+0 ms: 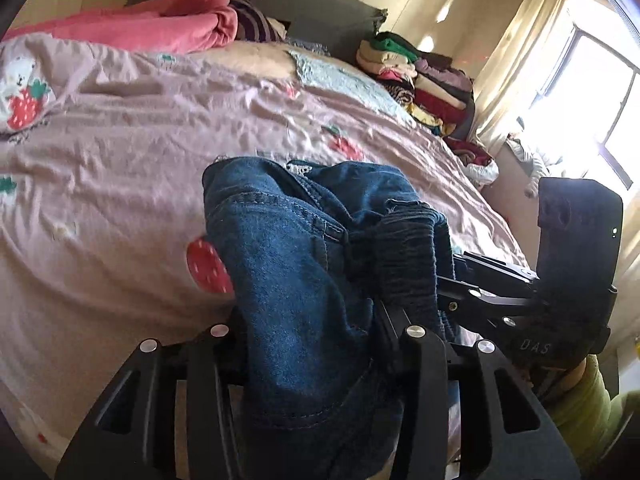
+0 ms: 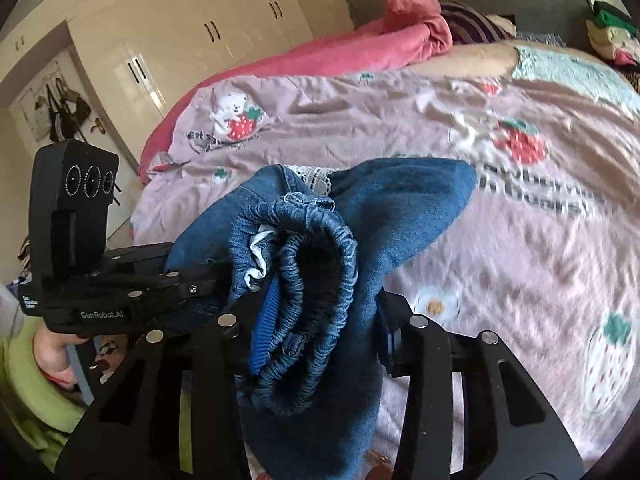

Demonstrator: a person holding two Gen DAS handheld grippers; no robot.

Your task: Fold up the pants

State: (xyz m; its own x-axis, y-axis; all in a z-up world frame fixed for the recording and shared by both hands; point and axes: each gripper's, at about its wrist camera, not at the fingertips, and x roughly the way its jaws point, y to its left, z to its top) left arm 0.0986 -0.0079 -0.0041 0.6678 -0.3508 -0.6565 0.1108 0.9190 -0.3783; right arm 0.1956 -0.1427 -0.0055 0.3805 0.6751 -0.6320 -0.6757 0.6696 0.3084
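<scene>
I read "GenRobot.AI" on left gripper (image 2: 224, 288) body in right view; "DAS" on right gripper (image 1: 452, 280) in left view. Both jaws part closed, clamped on bunched denim pants (image 2: 304, 280), held above strawberry quilt (image 1: 120, 152). Only right view shows wardrobe (image 2: 180, 28); only left shows window (image 1: 600, 92), folded clothes stack (image 1: 420, 80).

The pants (image 2: 304, 280) are rough blue denim cloth with a ribbed elastic waistband; the bed (image 1: 120, 160) cover is soft, creased pink cloth; the wardrobe (image 2: 180, 40) doors look glossy.
</scene>
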